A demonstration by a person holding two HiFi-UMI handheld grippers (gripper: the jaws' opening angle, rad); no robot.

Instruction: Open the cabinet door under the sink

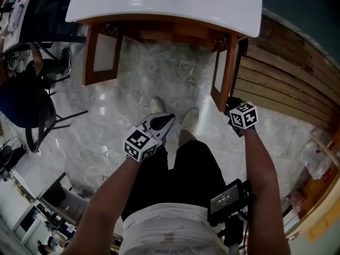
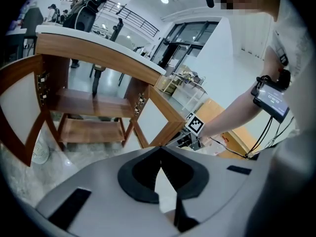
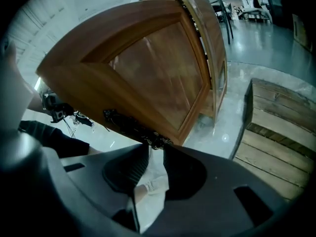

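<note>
- At the far left of the head view, dark chairs [image 1: 37, 108] stand on the marble floor [image 1: 159, 73], well apart from the cabinet.
- The left cabinet door [image 1: 103, 54] stands open under the left front corner of the white sink [image 1: 164, 7].
- The left tool [image 1: 169, 118] hangs over the floor in front of the cabinet. Its jaws are pressed together with nothing between them.
- Only the left gripper view shows the wooden shelves [image 2: 91, 105] inside the cabinet.
- The right cabinet door [image 1: 223, 76] also stands open, under the sink's right front corner.
- The right tool [image 1: 236, 110] sits at that door's outer edge. The head view shows mostly its marker cube.
- Only the right gripper view shows the dark ornate handle [image 3: 131, 126] on the door. The tool's jaws are pinching its curled end.
- A black device [image 1: 228, 198] is strapped to the right forearm. Its screen carries pale writing that is too small to read in any view.
- Wooden planks [image 1: 287, 84] lie on the floor at the far right, just beside the open right door.
- No brand or label can be read; the marker cubes bear only black-and-white squares.
</note>
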